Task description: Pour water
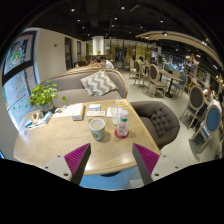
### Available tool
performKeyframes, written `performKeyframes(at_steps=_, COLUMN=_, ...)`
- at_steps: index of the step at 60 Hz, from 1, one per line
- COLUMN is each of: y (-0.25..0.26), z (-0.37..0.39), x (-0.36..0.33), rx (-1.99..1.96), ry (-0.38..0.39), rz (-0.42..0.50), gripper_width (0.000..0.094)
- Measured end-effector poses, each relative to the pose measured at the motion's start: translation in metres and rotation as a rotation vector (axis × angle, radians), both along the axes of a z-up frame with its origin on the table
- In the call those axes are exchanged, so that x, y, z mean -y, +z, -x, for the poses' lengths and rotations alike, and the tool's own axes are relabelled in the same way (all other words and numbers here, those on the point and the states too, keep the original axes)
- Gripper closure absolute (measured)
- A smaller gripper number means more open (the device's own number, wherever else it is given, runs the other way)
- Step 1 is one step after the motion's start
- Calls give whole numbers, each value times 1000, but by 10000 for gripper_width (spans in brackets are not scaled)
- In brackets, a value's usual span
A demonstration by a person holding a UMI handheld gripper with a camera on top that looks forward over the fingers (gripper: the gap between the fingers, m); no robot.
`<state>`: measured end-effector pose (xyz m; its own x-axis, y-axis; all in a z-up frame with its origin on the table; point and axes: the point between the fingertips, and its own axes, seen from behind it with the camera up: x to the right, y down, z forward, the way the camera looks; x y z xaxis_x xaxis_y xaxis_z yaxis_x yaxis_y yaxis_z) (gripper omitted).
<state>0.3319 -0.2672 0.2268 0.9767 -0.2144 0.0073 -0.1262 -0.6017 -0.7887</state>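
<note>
A clear plastic bottle (122, 120) with reddish liquid low in it and a pale cap stands upright on the round wooden table (60, 142). Just left of it sits a pale green cup (97, 127). Both stand well beyond my fingers, near the table's middle. My gripper (112, 160) hovers over the table's near edge, open, with nothing between its magenta pads (77, 156). A blue seat shows under the table edge between the fingers.
A potted green plant (42, 97) stands on the table's far left beside papers and a book (94, 108). A grey tufted armchair (160, 120) sits right of the table, a sofa with a patterned cushion (97, 83) behind. More chairs and tables fill the far right.
</note>
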Motion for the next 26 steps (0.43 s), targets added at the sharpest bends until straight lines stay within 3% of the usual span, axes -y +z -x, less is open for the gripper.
performKeyframes(at_steps=26, y=8, z=10, x=20, rx=28, ry=16, rz=-21, gripper_width=82)
